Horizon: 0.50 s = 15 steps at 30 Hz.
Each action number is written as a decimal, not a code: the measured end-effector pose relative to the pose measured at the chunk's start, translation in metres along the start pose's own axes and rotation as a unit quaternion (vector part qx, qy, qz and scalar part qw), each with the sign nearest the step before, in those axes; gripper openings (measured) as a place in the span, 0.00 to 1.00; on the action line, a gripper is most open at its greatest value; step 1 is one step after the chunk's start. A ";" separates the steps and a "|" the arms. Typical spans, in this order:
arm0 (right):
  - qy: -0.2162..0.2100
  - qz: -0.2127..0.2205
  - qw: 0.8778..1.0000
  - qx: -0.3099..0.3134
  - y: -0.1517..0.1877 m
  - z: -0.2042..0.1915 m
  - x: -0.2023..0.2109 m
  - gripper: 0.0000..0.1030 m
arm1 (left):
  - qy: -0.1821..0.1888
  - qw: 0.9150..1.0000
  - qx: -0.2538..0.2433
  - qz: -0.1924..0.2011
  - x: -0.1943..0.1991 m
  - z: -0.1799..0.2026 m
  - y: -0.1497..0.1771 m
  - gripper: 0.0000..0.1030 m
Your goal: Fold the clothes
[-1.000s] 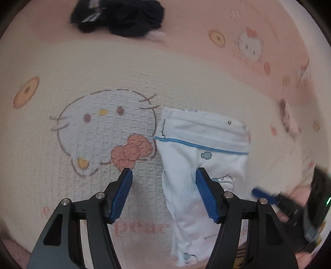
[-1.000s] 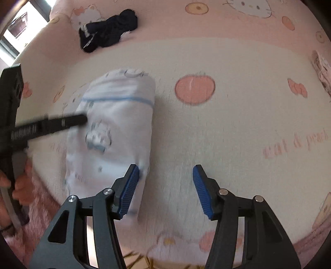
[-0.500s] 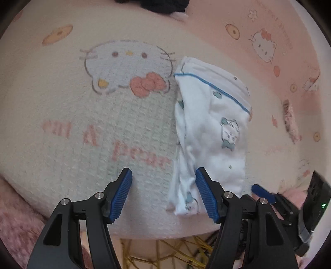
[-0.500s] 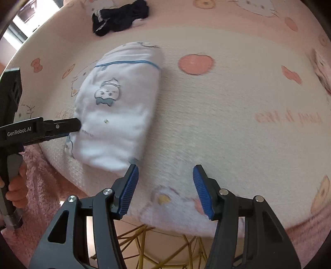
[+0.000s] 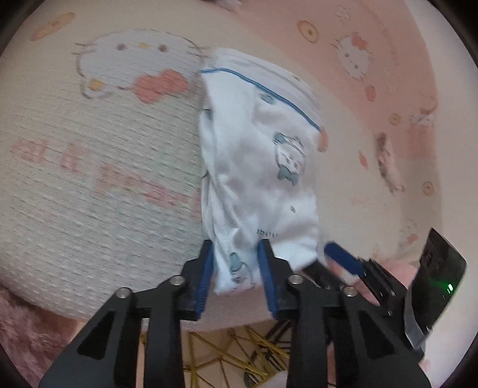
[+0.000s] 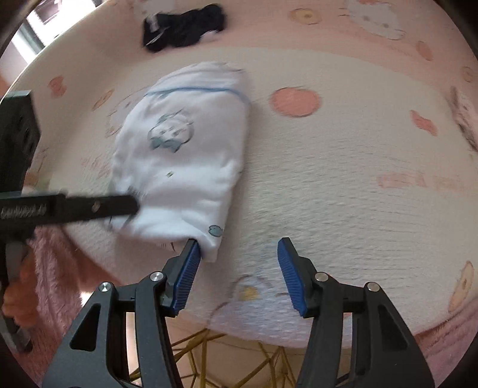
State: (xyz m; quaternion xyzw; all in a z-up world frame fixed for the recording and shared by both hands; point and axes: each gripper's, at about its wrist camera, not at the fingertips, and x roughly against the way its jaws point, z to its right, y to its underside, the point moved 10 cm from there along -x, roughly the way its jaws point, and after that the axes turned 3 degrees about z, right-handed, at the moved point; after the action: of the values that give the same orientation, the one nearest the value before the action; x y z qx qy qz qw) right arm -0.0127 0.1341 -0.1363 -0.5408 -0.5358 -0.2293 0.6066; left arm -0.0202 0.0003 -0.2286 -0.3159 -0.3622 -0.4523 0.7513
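The big blanket point(image 5: 89, 185) is cream and pink with cartoon cats on it. In the left wrist view it has slid up and away since a moment ago, and the near edge of the table now shows at 6 o'clock, with gold legs under it. Both hands have pulled back toward that edge.

The white baby pants point(image 5: 257, 167) lie on the blanket, from the middle of the left wrist view down to 6 o'clock. They are already folded in half the long way, with the blue-trimmed waist at the far end, toward 12 o'clock.

The left gripper point(image 5: 236, 268) was wide a moment ago. Its jaws have just been closing, and now they stand narrow with the near hem of the pants between the blue pads. It looks like they press the cloth, though blur makes that hard to be sure of.

The right gripper point(image 6: 236, 268) is half wide and holds nothing. Its left pad touches the other hem corner at 6 o'clock.

I think the next fold, hem up to waist, is about to start.

A dark bundle of clothes point(image 6: 182, 27) waits at 11 o'clock.

The pink words on the blanket are too blurry to read. So is the white print on the left tool's arm.
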 end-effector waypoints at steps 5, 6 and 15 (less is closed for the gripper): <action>0.035 0.052 0.997 -0.035 -0.012 0.053 0.041 0.52 | 0.024 0.999 -0.006 -0.024 -0.017 0.032 0.016 0.25; 0.034 0.065 0.996 -0.054 -0.015 0.067 0.051 0.52 | 0.032 0.999 -0.010 -0.028 -0.020 0.040 0.021 0.25; -0.159 -0.021 0.960 -0.228 0.008 0.032 0.028 0.55 | 0.065 0.996 -0.057 -0.022 -0.001 0.058 0.016 0.51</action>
State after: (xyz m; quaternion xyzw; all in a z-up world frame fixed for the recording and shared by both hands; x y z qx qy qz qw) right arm -0.0099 0.1735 -0.1194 -0.6832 -0.5699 -0.2689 0.3688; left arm -0.0209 0.0541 -0.2004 -0.3199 -0.2937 -0.5082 0.7437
